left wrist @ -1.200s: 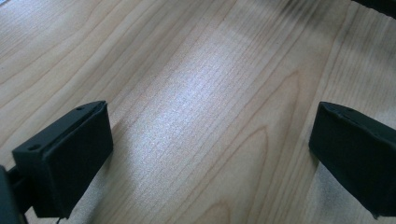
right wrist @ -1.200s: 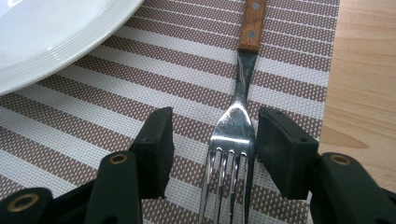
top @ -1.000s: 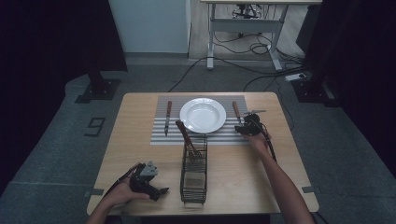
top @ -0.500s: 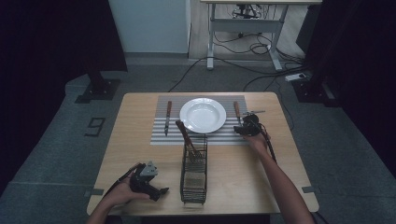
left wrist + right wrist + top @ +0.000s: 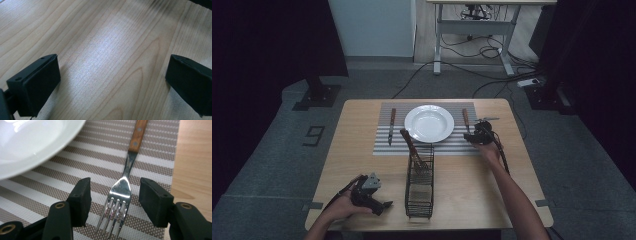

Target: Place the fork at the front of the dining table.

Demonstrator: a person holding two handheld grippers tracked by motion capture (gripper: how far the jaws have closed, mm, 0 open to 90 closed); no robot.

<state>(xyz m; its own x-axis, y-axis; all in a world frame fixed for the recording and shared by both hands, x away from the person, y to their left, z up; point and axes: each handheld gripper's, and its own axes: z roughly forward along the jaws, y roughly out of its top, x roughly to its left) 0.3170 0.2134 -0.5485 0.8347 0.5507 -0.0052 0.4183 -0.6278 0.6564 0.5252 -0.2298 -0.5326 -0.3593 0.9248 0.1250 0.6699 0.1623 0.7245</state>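
A white plate sits on a striped placemat. To its left lies a knife and to its right a wood-handled fork. My right gripper is low at the fork's near end. In the right gripper view the fork lies flat on the placemat, tines toward the camera, between the jaws of my open right gripper, which stand apart from it. The plate's rim is at upper left. My left gripper rests open at the table's near left, over bare wood.
A black wire basket stands at the near middle of the table, with a wood-handled utensil leaning out of its far end. The table's front edge runs close behind my left gripper.
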